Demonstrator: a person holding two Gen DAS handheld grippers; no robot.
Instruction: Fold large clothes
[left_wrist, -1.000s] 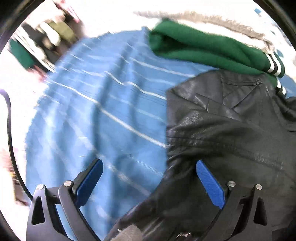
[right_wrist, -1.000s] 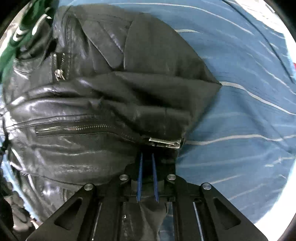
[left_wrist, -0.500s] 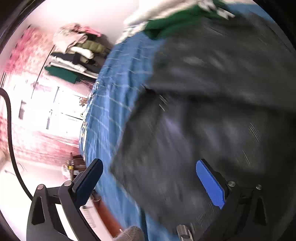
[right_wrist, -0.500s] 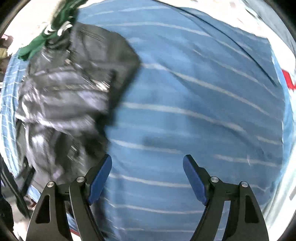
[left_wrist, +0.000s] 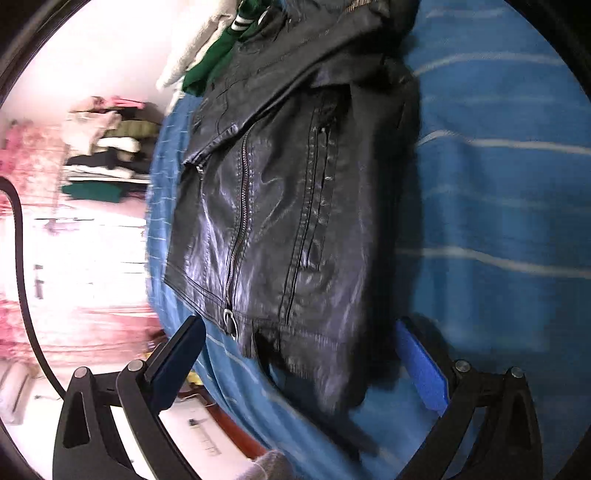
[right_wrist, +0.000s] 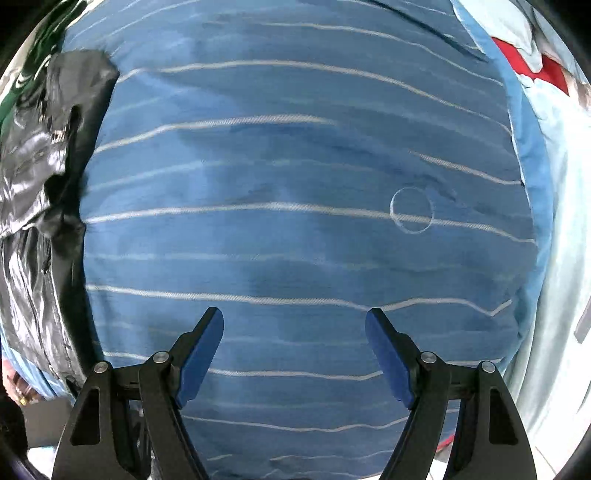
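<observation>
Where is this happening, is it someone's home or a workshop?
Most likely a bedroom at home. A black leather jacket lies on a blue striped bedspread, a green garment sits beyond it, and folded clothes are stacked on shelves in the background.

My right hand-held gripper (right_wrist: 294, 354) hangs with its blue-padded jaws spread wide and nothing between them, over a blue bedspread (right_wrist: 295, 166) crossed by thin white stripes. A faint white ring (right_wrist: 411, 210) is marked on the cloth ahead of me and to the right, well apart from my fingertips. At the far left edge lies the black leather jacket (right_wrist: 33, 206), shiny and bunched, resting on the spread, with a bit of green garment (right_wrist: 11, 99) just beyond it.
</observation>
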